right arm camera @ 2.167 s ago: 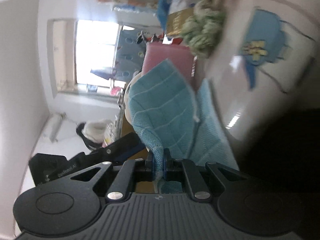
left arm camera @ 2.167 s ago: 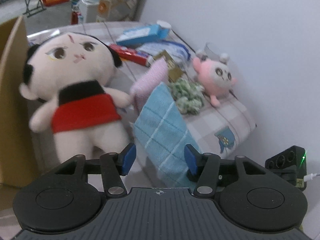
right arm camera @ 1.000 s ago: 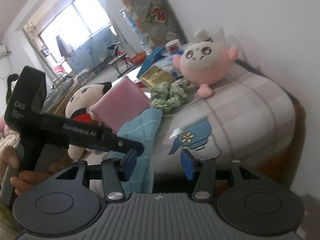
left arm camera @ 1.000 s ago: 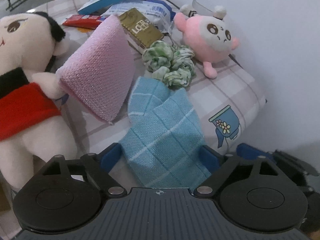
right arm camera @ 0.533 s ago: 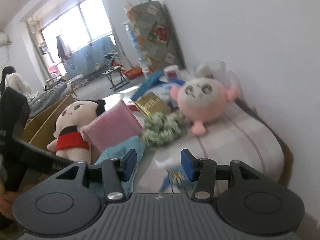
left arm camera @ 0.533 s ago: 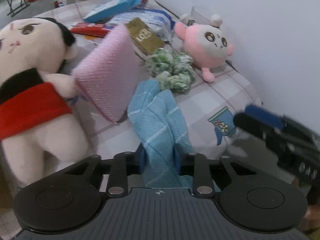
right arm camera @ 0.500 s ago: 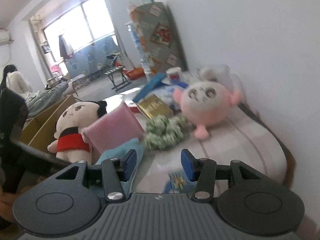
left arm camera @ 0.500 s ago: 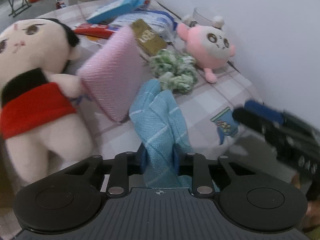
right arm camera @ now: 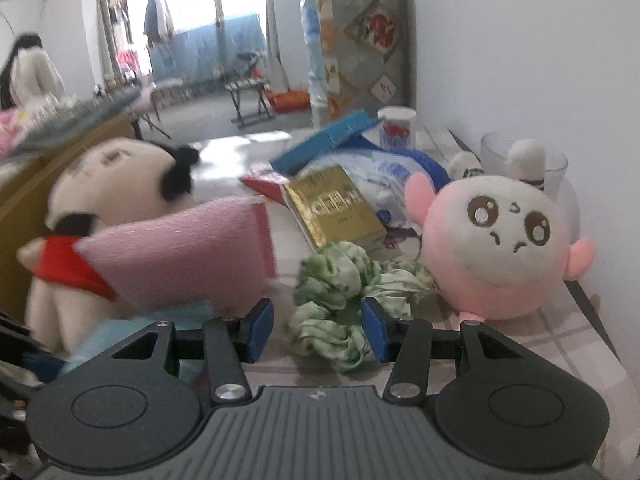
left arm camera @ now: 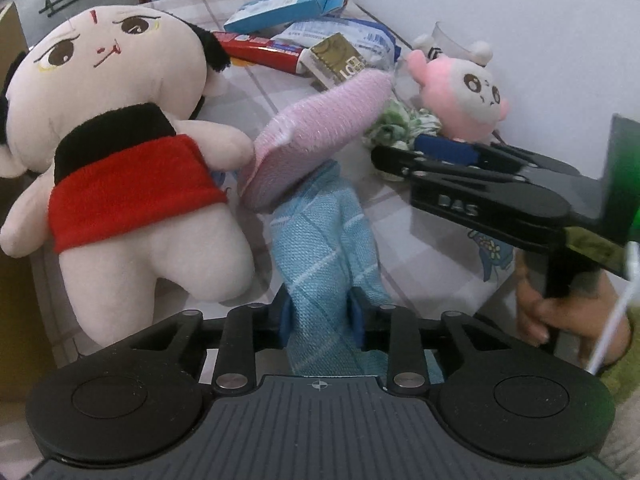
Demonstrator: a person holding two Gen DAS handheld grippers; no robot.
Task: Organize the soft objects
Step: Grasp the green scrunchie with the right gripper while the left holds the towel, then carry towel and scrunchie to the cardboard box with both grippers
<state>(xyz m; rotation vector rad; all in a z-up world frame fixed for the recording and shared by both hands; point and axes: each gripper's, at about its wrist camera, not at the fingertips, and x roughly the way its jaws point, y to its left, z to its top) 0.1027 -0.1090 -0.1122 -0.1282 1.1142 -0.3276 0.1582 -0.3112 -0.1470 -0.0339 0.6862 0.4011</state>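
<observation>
- A desk (left arm camera: 408, 216) covered by a checked cloth is set against a white wall, with boxes and packets piled at its far end.
- A blue checked cloth (left arm camera: 328, 248) is draped off the near edge and is pinched between the jaws of the left gripper (left arm camera: 322, 316), which are easing open.
- A pink sponge pad (left arm camera: 320, 132) is tilted over that cloth, touching the arm of a large doll (left arm camera: 120, 152) in red.
- The right gripper (right arm camera: 316, 326) is held with jaws spread wide at a green scrunchie (right arm camera: 348, 280), not pressing it.
- A pink round plush (right arm camera: 492, 240) is seen just beside the scrunchie.
</observation>
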